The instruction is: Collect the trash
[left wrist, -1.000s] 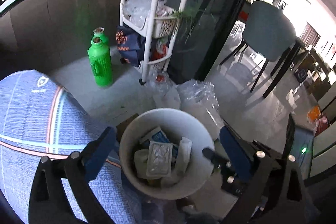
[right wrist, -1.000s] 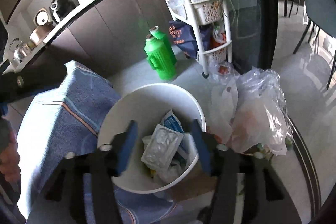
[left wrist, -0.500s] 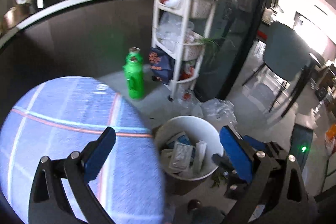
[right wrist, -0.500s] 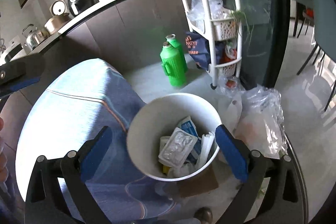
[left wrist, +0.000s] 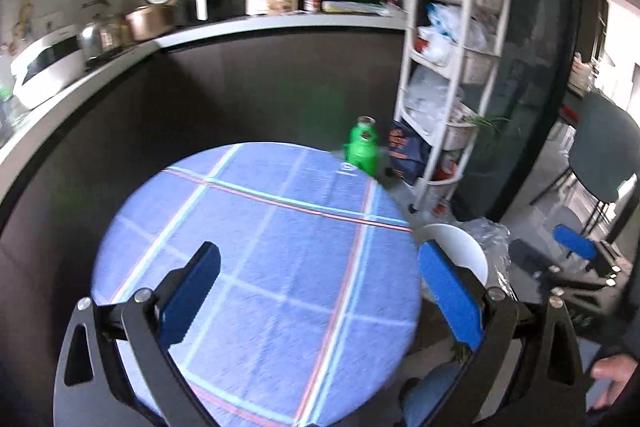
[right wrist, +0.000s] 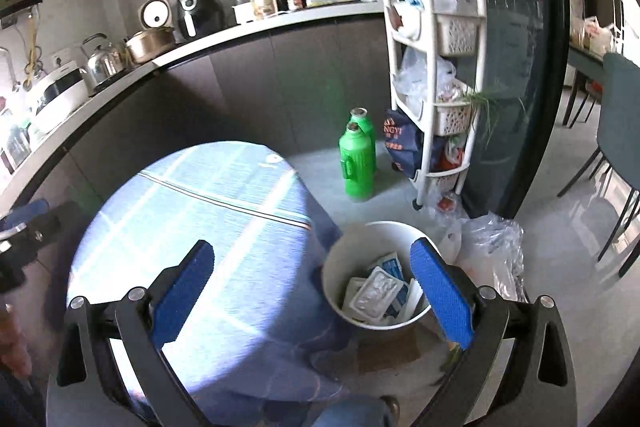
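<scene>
A white round trash bin [right wrist: 376, 275] stands on the floor beside a round table with a blue checked cloth [right wrist: 208, 235]. Several crumpled wrappers and packets [right wrist: 376, 293] lie inside it. My right gripper [right wrist: 312, 291] is open and empty, held high over the table edge and the bin. My left gripper [left wrist: 320, 291] is open and empty above the tablecloth [left wrist: 260, 267]; the bin's rim [left wrist: 456, 243] shows just past its right finger. The right gripper also shows at the right of the left wrist view [left wrist: 572, 259].
Two green bottles [right wrist: 356, 159] stand on the floor by a white shelf cart [right wrist: 436, 67]. Plastic bags [right wrist: 492, 251] lie right of the bin. A dark counter with appliances [right wrist: 200, 15] runs behind. A grey chair [left wrist: 604, 155] stands at the right.
Both grippers have risen and pulled back from just over the bin to above the table. The right gripper's jaws have opened wider. The bin now looks smaller and lower right.
</scene>
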The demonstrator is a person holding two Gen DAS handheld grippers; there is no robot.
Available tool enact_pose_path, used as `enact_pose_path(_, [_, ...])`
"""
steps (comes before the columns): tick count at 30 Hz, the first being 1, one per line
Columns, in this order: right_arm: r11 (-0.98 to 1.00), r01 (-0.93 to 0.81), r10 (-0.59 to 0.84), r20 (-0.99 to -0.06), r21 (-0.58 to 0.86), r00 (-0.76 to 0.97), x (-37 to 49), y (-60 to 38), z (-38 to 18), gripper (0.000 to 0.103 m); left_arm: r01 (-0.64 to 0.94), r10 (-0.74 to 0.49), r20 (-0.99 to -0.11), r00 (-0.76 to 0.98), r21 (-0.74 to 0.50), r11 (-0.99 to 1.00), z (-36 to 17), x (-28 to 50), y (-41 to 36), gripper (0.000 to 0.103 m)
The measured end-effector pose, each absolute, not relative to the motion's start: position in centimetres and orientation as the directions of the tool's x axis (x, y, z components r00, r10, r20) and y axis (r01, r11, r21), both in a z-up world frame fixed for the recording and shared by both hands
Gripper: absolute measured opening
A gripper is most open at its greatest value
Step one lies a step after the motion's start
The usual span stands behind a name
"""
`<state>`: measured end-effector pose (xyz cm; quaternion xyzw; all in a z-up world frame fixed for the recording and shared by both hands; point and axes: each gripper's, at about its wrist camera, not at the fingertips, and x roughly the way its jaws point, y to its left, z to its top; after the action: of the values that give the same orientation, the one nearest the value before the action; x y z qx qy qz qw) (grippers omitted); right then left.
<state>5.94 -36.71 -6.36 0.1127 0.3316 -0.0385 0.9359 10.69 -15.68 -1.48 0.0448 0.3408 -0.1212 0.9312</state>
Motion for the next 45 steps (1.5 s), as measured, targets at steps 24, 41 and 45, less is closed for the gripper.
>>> enact_pose_path(24, [0.996, 0.083, -0.093, -0.542, -0.044, 0.835, -1.3, -23.8, 3.0, 0.094, 0.084, -0.07, -0.597, 0.799, -0.004, 0.996, 2.8, 1.6, -5.2, 0.099])
enact_pose_path(41, [0.995, 0.085, -0.096, -0.54, -0.045, 0.836, -1.1, -23.2, 3.3, 0.094, 0.087, -0.076, -0.597, 0.799, -0.011, 0.996, 3.0, 1.7, -5.2, 0.099])
enact_pose_path(45, [0.995, 0.087, -0.098, -0.543, -0.045, 0.834, -1.1, -23.2, 3.3, 0.094, 0.087, -0.077, -0.599, 0.797, -0.012, 0.996, 3.0, 1.7, -5.2, 0.099])
